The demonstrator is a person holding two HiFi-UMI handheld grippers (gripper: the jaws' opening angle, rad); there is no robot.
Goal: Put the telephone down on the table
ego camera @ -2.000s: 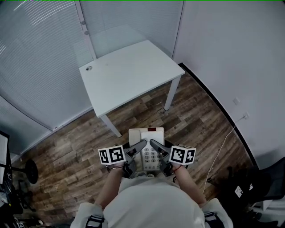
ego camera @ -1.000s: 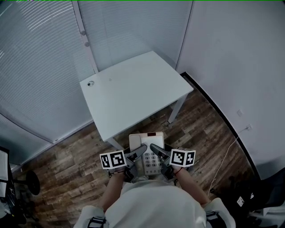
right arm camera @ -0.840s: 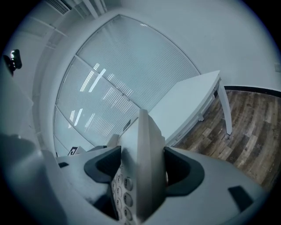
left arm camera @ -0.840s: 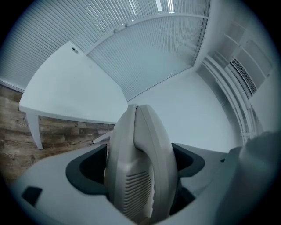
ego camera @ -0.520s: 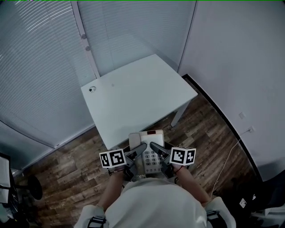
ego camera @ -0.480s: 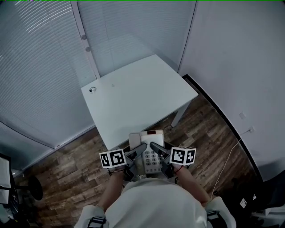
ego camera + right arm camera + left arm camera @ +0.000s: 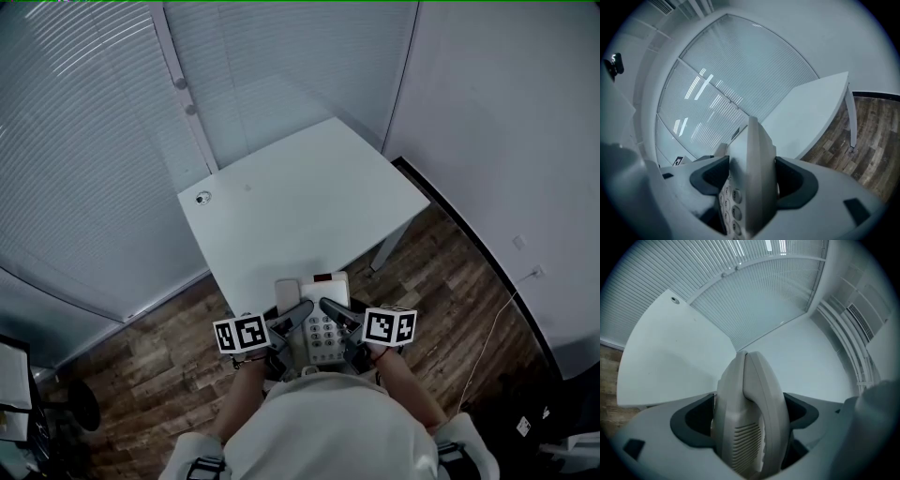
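Close to the person's body, the off-white plastic push-button telephone (image 7: 319,330) hangs in the air between both tools. The left tool (image 7: 298,309) is closed on the side carrying the ribbed handset (image 7: 750,418), and the right tool (image 7: 328,307) is pinched on the edge beside the keypad buttons (image 7: 733,213). The shell looks rigid, hollow and fairly light. Its smooth plastic is probably slippery, and the handset may only rest loosely in its cradle. A level, two-sided hold on the edges therefore seems wise. Just beyond lies the pale rectangular counter (image 7: 300,211). The telephone's far end possibly overlaps the counter's near edge, though the steep view leaves that uncertain. Wood-plank floor (image 7: 450,291) and white slatted blinds (image 7: 84,141) lie farther off.
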